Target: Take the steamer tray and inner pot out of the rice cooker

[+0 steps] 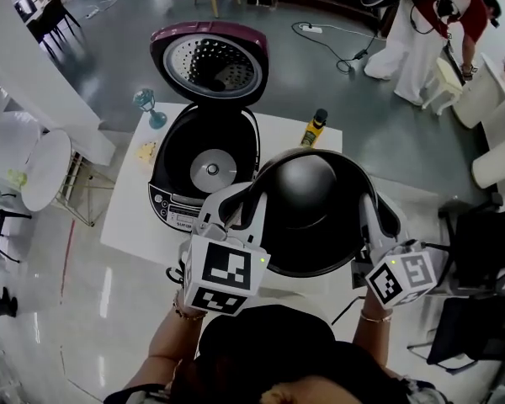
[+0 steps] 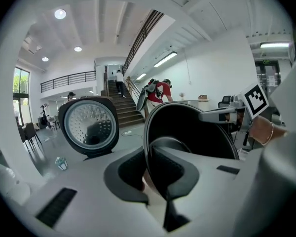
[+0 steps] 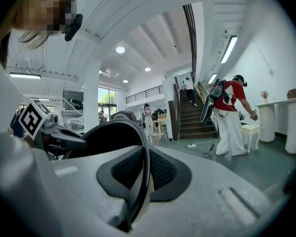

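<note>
The dark, round inner pot (image 1: 307, 209) hangs in the air in front of the rice cooker (image 1: 204, 162), above the near part of the white table (image 1: 126, 221). My left gripper (image 1: 240, 204) is shut on its left rim, my right gripper (image 1: 372, 213) on its right rim. In the left gripper view the rim of the pot (image 2: 197, 132) runs between the jaws of the left gripper (image 2: 147, 174). The right gripper view shows the pot's thin rim (image 3: 113, 137) pinched in the right gripper (image 3: 143, 174). The cooker stands open and hollow, lid (image 1: 209, 61) up. No steamer tray shows.
A yellow bottle (image 1: 313, 129), a teal glass (image 1: 147, 106) and a small yellow item (image 1: 146, 151) stand on the table around the cooker. A person in red and white (image 1: 421, 32) works at the back right. A cable (image 1: 332, 45) lies on the floor; chairs (image 1: 34, 171) stand to the left.
</note>
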A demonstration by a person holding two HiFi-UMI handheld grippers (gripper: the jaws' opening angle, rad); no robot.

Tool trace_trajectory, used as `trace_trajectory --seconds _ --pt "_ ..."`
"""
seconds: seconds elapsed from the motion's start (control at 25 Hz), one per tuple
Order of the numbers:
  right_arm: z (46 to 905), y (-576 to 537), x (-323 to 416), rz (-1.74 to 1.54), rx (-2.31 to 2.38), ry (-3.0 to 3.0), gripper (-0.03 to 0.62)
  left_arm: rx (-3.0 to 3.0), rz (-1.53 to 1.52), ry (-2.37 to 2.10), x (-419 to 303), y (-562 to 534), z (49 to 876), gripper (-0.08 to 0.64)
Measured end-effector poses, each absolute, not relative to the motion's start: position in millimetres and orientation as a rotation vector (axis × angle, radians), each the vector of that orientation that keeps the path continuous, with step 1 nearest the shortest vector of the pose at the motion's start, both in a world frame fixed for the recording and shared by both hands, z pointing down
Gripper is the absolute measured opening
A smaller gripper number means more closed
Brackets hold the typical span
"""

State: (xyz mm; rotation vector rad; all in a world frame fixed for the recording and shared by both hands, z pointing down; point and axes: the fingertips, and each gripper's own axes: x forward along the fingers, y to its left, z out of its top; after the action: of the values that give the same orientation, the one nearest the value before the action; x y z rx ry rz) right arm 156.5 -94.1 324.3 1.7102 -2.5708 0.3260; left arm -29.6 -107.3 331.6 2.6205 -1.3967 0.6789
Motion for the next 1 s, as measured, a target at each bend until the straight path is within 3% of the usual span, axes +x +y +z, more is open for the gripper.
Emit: trace_trajectory --seconds 1.0 --pt "492 -32 209 0.849 1.53 -2.294 0.033 2.322 0.953 -1.114 25 -42 494 0.037"
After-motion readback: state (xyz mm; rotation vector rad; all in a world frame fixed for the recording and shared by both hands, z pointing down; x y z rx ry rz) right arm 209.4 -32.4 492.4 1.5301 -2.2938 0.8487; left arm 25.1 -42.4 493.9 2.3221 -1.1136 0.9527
